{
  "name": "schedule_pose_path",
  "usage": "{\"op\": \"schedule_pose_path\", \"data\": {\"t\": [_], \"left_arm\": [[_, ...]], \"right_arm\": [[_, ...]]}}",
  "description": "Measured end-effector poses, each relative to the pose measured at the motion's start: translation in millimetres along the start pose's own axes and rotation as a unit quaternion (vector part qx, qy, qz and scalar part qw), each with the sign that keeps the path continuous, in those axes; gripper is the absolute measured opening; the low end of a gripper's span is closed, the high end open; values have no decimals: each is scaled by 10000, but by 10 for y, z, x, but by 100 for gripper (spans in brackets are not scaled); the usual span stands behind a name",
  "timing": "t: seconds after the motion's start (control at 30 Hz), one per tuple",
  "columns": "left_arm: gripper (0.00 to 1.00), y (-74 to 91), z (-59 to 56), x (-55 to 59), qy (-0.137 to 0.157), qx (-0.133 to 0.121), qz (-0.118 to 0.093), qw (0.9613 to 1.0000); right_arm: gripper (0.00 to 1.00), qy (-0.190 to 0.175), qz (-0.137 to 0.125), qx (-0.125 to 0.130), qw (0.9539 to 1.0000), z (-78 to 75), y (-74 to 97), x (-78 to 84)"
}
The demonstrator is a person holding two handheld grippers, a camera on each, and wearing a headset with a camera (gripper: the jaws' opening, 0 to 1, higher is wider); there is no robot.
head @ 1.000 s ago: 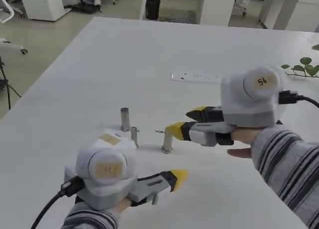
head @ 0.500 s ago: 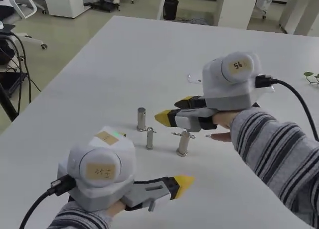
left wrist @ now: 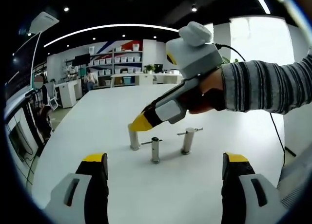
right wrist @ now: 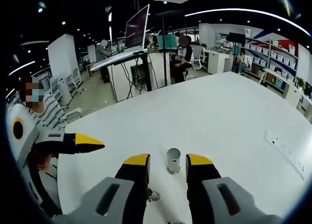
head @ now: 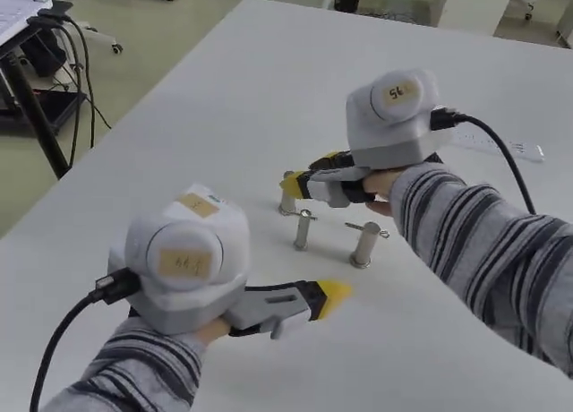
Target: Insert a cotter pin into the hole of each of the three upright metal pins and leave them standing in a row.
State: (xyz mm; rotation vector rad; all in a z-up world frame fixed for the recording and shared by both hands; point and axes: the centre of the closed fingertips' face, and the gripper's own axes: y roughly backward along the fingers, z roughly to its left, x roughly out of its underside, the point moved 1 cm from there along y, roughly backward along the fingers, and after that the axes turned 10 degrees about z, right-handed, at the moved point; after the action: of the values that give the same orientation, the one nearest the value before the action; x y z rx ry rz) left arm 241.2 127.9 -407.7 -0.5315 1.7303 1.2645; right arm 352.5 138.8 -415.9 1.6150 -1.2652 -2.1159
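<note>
Three upright metal pins stand in a row on the white table (head: 224, 98). The middle pin (head: 303, 230) and the right pin (head: 363, 244) each carry a cotter pin through the top. The left pin (head: 287, 200) has a bare top (right wrist: 173, 160) and sits just ahead of and between the yellow tips of my right gripper (head: 300, 181), which is open (right wrist: 167, 160). My left gripper (head: 327, 296) hovers nearer to me, jaws wide open (left wrist: 165, 160), with all three pins (left wrist: 155, 149) beyond it and nothing held.
A white power strip (head: 501, 146) lies on the table behind the right arm. A black cable runs from each gripper. Off the table's left edge stand a desk and cables (head: 45, 63). People sit at desks (right wrist: 39, 112) in the background.
My right gripper has moved left along the row, from the right pin to the left pin. The left gripper has stayed about where it was; the head camera has shifted.
</note>
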Motion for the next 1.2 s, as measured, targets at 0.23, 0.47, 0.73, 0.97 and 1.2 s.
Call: {"op": "schedule_pose_path", "data": {"t": [0.23, 0.47, 0.73, 0.97, 1.2], "left_arm": [[96, 3, 62, 5, 208, -34, -21, 9998], [95, 9, 42, -18, 228, 3, -70, 9997], [95, 16, 25, -11, 189, 18, -30, 9998], [95, 0, -17, -9, 171, 117, -15, 9998], [97, -27, -121, -39, 28, 322, -52, 9995]], "right_arm": [[19, -237, 173, 40, 9996, -62, -197, 34], [11, -451, 218, 98, 9987, -53, -242, 85], [8, -236, 211, 95, 9995, -75, -221, 83], [8, -239, 357, 151, 9990, -168, -106, 175], [8, -268, 429, 271, 9984, -343, 113, 333]]}}
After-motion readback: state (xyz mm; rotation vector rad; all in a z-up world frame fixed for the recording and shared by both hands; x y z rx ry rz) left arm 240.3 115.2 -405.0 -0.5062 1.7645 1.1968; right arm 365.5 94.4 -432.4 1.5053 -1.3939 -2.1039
